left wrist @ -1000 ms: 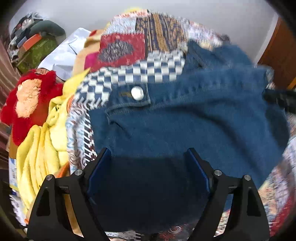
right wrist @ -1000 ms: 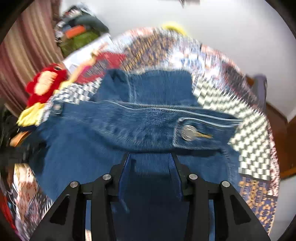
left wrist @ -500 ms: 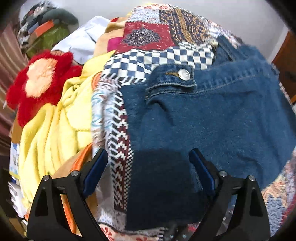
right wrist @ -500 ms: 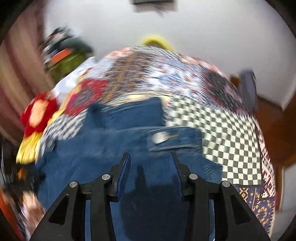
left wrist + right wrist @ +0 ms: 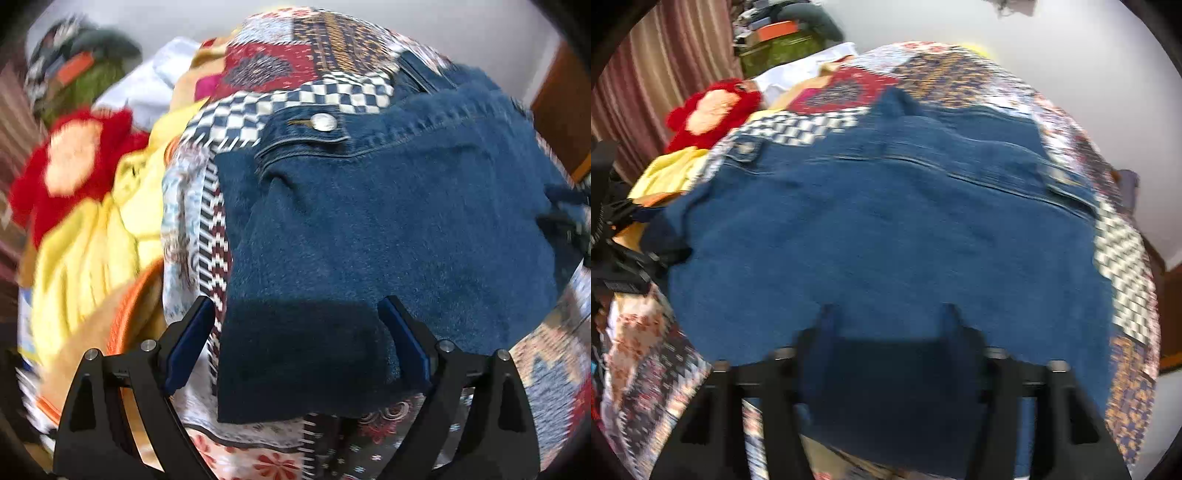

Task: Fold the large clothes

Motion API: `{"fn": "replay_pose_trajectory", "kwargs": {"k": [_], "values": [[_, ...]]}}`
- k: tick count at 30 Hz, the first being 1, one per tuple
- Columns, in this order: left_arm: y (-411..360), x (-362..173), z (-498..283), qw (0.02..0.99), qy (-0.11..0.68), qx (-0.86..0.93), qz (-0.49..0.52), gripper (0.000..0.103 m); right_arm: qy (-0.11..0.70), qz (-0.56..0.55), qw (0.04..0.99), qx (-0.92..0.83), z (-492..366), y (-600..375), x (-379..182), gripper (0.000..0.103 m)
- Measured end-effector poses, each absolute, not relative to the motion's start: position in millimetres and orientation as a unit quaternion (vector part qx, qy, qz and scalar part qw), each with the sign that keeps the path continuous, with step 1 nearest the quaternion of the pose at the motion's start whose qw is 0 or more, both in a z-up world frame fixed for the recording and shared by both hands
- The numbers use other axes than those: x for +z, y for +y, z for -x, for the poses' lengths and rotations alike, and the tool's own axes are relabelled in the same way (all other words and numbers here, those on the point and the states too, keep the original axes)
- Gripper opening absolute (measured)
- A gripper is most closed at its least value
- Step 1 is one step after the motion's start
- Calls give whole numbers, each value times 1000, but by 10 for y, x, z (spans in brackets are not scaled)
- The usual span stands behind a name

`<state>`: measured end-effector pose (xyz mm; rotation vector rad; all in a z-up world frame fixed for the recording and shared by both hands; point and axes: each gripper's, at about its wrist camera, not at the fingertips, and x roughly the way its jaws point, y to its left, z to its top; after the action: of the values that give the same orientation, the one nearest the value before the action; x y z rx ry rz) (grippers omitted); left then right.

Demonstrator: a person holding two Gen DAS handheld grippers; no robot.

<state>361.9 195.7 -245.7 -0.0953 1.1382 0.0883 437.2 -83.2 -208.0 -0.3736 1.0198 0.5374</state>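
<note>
A blue denim garment (image 5: 388,229) with a metal button (image 5: 323,122) lies spread on a patchwork bedspread (image 5: 321,55). My left gripper (image 5: 295,343) is open, its fingers apart on either side of the denim's near left edge, gripping nothing. In the right wrist view the same denim (image 5: 886,229) fills the middle. My right gripper (image 5: 890,332) stands with fingers apart over the denim's near edge. This view is blurred.
A red and orange plush toy (image 5: 74,158) and a yellow cloth (image 5: 92,258) lie left of the denim. A white cloth (image 5: 147,85) and a pile of bags (image 5: 74,74) sit at the far left. A striped curtain (image 5: 665,74) hangs on the left.
My right gripper has opened wider and drawn back and down, so more denim shows. My left gripper has stayed open, shifting slightly right over the denim's corner.
</note>
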Motion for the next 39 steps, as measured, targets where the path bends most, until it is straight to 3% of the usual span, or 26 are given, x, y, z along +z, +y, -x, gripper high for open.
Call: {"fn": "replay_pose_trajectory", "kwargs": {"k": [3, 5, 8, 12, 17, 27, 35, 39], "values": [[2080, -2446, -3599, 835, 542, 40, 87, 92, 473, 218, 836, 175, -4431, -1226, -2167, 87], [2097, -2437, -3536, 837, 540, 48, 75, 92, 499, 151, 830, 199, -4524, -1528, -2183, 89], [2116, -2387, -3430, 845, 530, 42, 61, 92, 513, 82, 827, 215, -4546, -1944, -2133, 80], [2115, -2287, -3292, 855, 515, 55, 32, 92, 490, 157, 849, 120, -4426, -2134, -2111, 81], [2256, -2154, -3133, 862, 482, 150, -42, 92, 503, 93, 852, 108, -4313, -2406, -2050, 81], [2444, -2027, -2586, 861, 411, 194, 230, 92, 455, 50, 866, 201, -4077, -1729, -1546, 82], [2081, -2609, -2693, 787, 469, 86, 393, 92, 484, 134, 835, 227, -4086, -911, -2023, 82], [2026, -2753, -2867, 761, 467, 48, 447, 92, 494, 127, 830, 223, -4156, -844, -2224, 90]]}}
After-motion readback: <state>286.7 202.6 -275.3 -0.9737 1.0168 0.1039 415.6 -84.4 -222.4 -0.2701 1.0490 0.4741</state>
